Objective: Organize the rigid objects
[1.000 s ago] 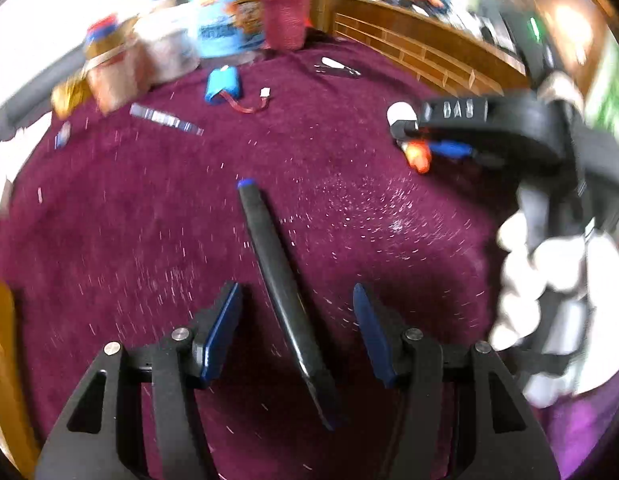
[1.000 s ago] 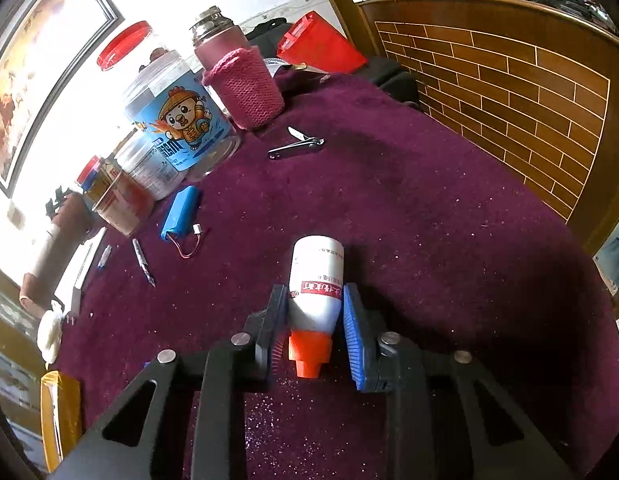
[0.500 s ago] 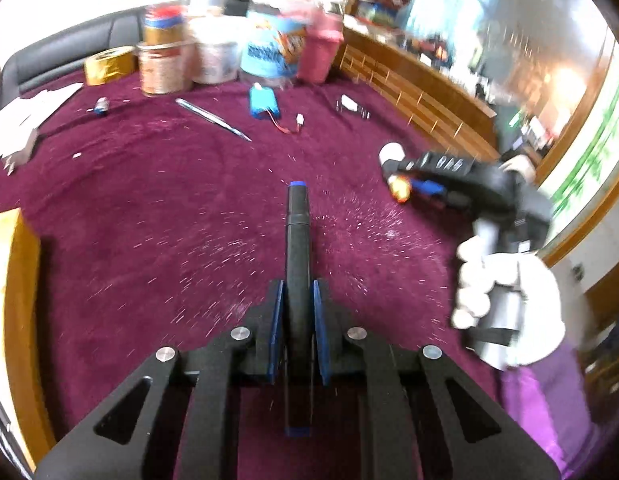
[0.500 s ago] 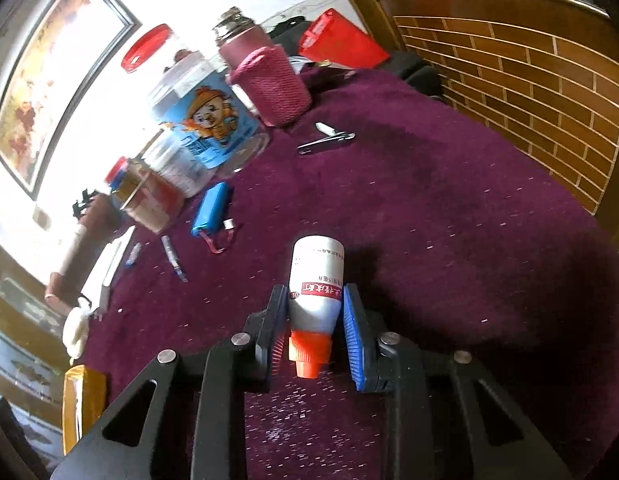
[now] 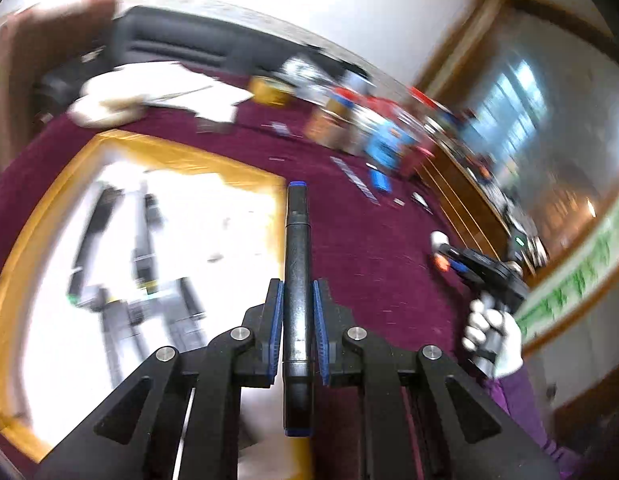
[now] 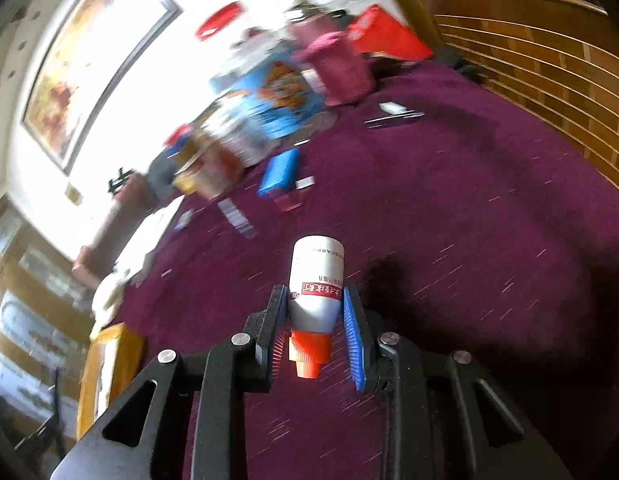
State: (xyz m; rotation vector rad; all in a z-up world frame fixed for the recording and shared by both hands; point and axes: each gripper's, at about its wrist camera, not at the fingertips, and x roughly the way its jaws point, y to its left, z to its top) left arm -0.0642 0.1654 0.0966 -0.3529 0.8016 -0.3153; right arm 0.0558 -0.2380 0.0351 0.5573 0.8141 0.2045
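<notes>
Maroon cloth (image 6: 489, 240) covers the tabletop in both views, and the left wrist view is now streaked with blur. A second ago the black marker (image 5: 296, 280) lay loose on the cloth between spread jaws; now the left gripper (image 5: 296, 316) is clenched on its barrel, the blue-tipped end pointing forward, and the view has swung over to a white tray with a yellow rim (image 5: 181, 156) at left — blurred dark items lie in it. The right gripper (image 6: 315, 320) grips the white bottle (image 6: 316, 280) as before, orange cap (image 6: 308, 356) toward the camera, above the cloth. The blue battery pack (image 6: 278, 172) and the jars (image 6: 269, 112) behind it sit lower in frame than earlier. A gloved hand (image 5: 495, 336) carries the right gripper at the left view's right edge.
</notes>
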